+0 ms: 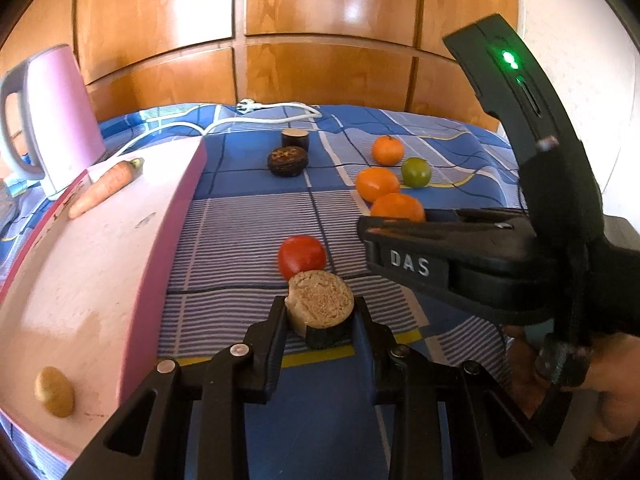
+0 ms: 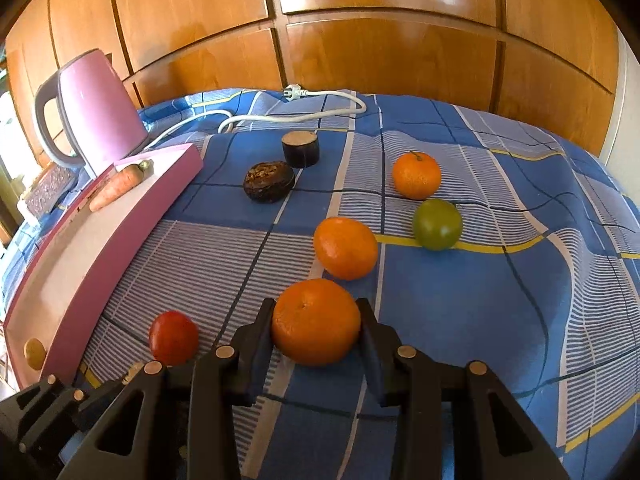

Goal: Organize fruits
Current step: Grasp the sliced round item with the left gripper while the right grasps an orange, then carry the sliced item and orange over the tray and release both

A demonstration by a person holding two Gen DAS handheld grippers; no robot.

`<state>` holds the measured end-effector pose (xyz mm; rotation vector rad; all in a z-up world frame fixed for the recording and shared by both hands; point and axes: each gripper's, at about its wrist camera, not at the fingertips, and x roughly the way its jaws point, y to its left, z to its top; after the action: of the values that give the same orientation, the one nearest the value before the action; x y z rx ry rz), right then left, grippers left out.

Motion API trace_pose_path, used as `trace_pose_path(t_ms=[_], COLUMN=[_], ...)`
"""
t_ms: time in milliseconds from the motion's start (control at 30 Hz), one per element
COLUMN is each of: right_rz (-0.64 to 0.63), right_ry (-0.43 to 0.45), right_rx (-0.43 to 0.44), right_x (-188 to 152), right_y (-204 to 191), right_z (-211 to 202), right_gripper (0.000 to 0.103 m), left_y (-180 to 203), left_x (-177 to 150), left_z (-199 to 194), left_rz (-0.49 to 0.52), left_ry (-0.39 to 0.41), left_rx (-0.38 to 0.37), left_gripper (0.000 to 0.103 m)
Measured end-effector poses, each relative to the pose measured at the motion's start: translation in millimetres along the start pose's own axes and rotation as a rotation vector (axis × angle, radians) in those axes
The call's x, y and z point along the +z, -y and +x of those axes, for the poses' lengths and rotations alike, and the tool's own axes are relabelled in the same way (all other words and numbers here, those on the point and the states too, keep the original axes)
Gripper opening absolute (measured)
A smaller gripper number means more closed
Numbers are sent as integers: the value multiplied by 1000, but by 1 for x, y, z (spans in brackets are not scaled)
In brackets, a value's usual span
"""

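Right wrist: nearest orange (image 2: 316, 322) gripped between right claw (image 2: 317, 330) fingers.

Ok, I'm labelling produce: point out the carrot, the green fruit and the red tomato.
carrot (image 2: 117, 190), right wrist view, mid body.
green fruit (image 2: 437, 224), right wrist view, front face.
red tomato (image 1: 301, 256), left wrist view, upper face.

Glossy wood panels (image 2: 380, 64); checked cloth cover (image 2: 500, 280); matt plastic fingers (image 2: 256, 344).

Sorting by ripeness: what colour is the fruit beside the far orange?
Green, clearest in the right wrist view.
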<state>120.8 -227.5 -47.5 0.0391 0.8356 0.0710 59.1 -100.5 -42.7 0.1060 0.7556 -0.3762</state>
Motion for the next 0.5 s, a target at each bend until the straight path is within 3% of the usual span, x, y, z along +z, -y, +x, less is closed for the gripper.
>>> trace_pose_path(t_ms=[200,500], right_rz=[-10,-2], right_ry=[-7,2], right_rx=[-10,-26], right_x=[-2,-7], right_y=[-1,-2], right_z=[-1,-5], right_gripper=[39,39], left_y=[-12,-18], left_x=[-2,-7], left_z=[-7,-39], left_rz=[-57,-69], left_ry=[9,95], left_rx=[37,65], left_gripper=[31,31])
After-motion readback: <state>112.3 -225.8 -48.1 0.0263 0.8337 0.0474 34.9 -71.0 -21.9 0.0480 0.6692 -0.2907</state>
